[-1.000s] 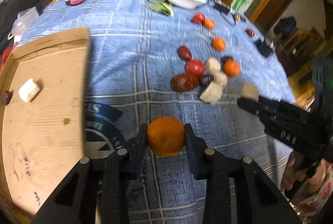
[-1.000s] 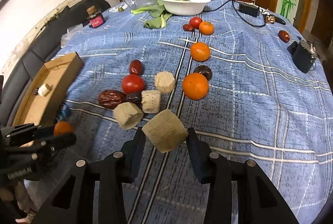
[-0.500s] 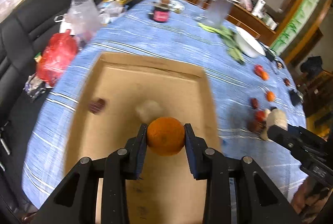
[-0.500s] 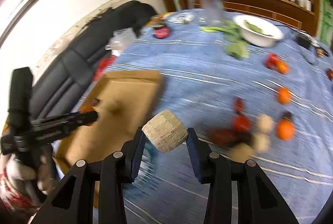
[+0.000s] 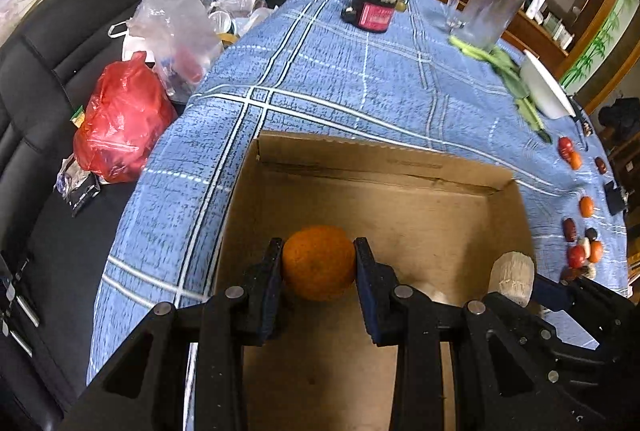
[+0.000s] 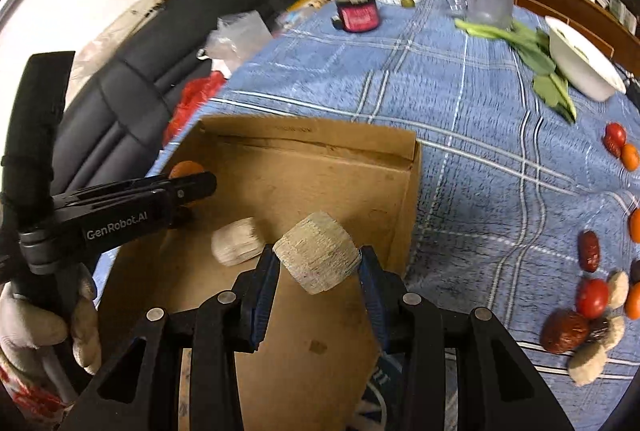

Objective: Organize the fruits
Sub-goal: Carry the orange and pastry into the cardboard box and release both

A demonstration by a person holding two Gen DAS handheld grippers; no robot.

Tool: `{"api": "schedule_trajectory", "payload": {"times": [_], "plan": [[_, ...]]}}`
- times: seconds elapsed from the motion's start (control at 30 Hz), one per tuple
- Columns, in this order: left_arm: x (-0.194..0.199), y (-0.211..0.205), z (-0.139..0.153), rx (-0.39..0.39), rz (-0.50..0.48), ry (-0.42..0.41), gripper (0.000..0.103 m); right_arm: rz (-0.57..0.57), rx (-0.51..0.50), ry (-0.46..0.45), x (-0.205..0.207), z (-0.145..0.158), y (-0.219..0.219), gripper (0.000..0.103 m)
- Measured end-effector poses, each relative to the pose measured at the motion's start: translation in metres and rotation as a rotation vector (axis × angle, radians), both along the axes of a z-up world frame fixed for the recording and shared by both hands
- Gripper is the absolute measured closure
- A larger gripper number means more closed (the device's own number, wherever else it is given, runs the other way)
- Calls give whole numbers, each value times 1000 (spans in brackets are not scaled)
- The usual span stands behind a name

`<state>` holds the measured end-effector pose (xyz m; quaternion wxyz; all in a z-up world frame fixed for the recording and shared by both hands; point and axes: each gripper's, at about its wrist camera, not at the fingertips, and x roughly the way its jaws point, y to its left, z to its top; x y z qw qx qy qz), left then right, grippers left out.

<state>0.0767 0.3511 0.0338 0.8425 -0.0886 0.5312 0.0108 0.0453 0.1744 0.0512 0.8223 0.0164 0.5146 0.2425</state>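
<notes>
I'm holding both over the cardboard box (image 5: pixel 400 167) — left gripper (image 5: pixel 318 265) clamping an orange (image 5: pixel 319 261), right gripper (image 6: pixel 318 259) gripping a pale sugarcane chunk (image 6: pixel 316 257) w/ another chunk (image 6: pixel 236 241) lying inside.

Both wrist cameras look steeply down along their claws, close over the cardboard box (image 5: pixel 400 167) (image 6: pixel 320 139); the table (image 5: pixel 360 79) (image 6: pixel 460 111) runs toward 12 o'clock.
</notes>
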Motion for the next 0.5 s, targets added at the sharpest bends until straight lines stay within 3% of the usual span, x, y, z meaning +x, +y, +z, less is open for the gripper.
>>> {"api": "schedule_trajectory", "payload": {"times": [0.3, 0.5], "plan": [[4, 0, -5, -18, -19, 13, 69, 21, -62, -8, 8, -12, 21, 58], [-10, 11, 4, -45, 45, 18, 65, 44, -64, -18, 4, -10, 26, 55]]}}
